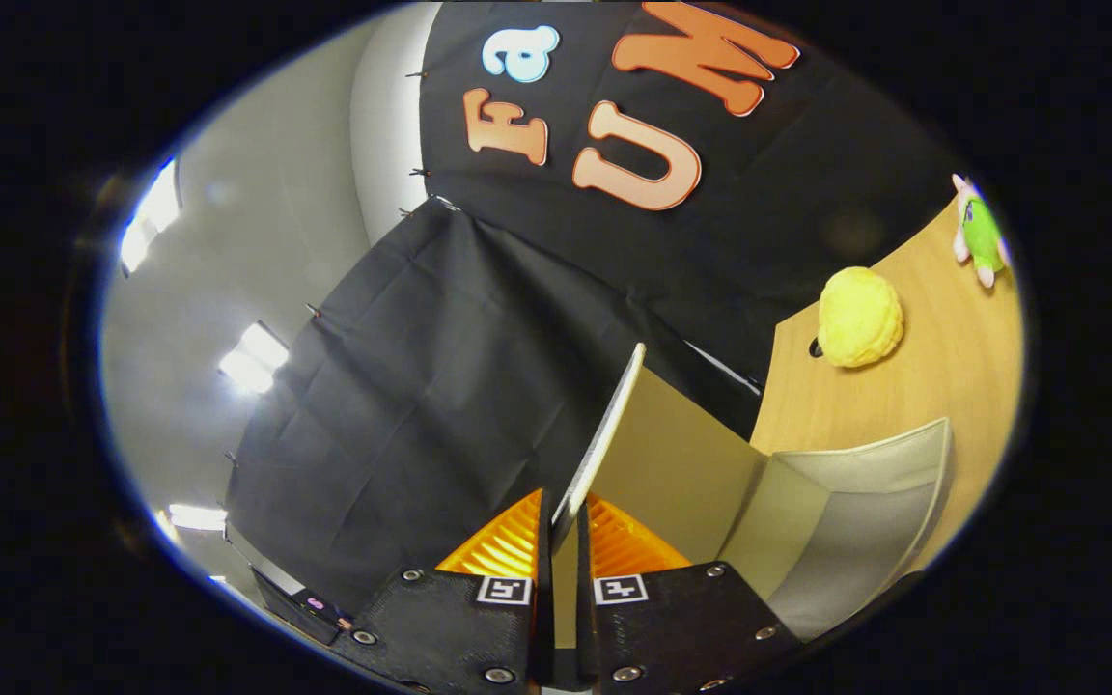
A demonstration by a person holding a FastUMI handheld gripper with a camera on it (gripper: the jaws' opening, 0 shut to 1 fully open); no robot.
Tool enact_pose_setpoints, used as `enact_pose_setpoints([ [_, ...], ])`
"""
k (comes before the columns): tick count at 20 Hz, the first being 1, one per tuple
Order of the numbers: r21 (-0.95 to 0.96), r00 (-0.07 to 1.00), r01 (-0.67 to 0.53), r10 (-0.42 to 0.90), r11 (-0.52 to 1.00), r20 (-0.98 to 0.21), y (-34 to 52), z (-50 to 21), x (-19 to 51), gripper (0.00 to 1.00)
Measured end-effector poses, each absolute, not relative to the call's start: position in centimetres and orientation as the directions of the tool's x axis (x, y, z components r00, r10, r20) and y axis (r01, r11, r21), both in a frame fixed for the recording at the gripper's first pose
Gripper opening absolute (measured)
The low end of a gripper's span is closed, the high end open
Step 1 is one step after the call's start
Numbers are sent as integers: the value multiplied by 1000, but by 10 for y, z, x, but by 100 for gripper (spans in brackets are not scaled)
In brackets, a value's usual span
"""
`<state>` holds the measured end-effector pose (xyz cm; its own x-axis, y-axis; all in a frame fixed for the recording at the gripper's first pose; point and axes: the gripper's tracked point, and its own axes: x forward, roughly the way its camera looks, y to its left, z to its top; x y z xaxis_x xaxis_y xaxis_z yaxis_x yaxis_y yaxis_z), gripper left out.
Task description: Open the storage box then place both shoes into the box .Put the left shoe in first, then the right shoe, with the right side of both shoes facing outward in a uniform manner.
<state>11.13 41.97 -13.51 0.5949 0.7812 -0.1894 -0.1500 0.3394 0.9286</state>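
Note:
My gripper [564, 510] is shut on the thin edge of the storage box's lid [614, 415], which runs up from between the two fingers. The lid is swung up and its pale inner face [681, 463] shows to the right of the fingers. Beyond that face lies the open storage box [846, 521], a beige fabric box with a light rim, resting on the wooden table [942, 357]. The whole view is strongly tilted.
A yellow round plush [860, 317] and a small green and pink toy [979, 232] lie on the table beyond the box. The booth's black cloth wall [440, 386] hangs just ahead of the fingers. Ceiling lights [252, 359] show further off.

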Motion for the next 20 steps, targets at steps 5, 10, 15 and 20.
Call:
enact_pose_setpoints([
  [5,947,596,-146,789,286,-147,452,-146,107,9],
  [10,970,599,-74,788,233,-143,476,-155,120,14],
  [15,943,619,-46,750,329,-232,474,-187,125,33],
  [20,916,516,-57,797,397,-313,485,-217,98,57],
])
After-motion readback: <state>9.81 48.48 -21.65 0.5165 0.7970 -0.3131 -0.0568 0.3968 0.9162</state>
